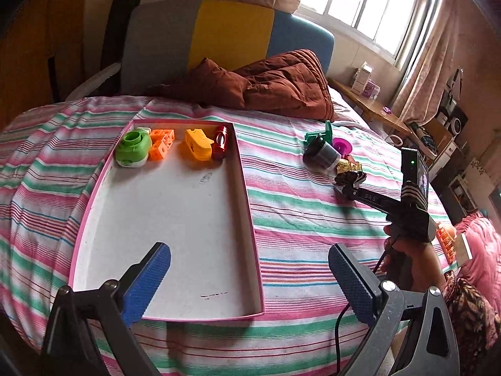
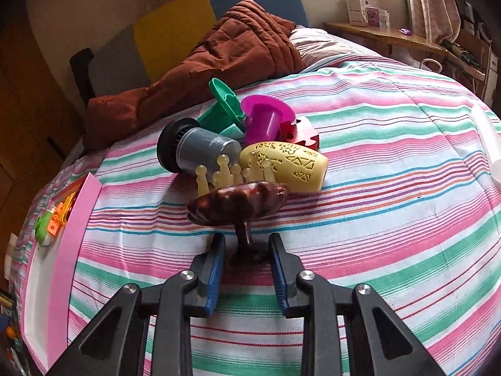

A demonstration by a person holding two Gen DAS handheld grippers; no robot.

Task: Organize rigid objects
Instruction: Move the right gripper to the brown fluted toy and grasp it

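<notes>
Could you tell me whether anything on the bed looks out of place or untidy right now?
Yes. Four toys sit in a neat row at the far end of the pink tray, but the rest lie jumbled on the bedspread: the grey cup is tipped on its side against the green funnel and yellow holder.

A big bed (image 1: 297, 219) holds everything. It has a sheet with pink, green and white stripes. A flat pink box (image 1: 250, 219) with a white floor lies on the bed. A brown blanket (image 1: 281, 84) is bunched up at the far end. Between the blanket and the near edge sits a small pile of toys: a grey cup (image 2: 200, 152), a green funnel (image 2: 222, 100), a purple piece (image 2: 266, 119), a red piece (image 2: 302, 133), a yellow pot (image 2: 291, 166) and a brown mushroom (image 2: 238, 202).
</notes>
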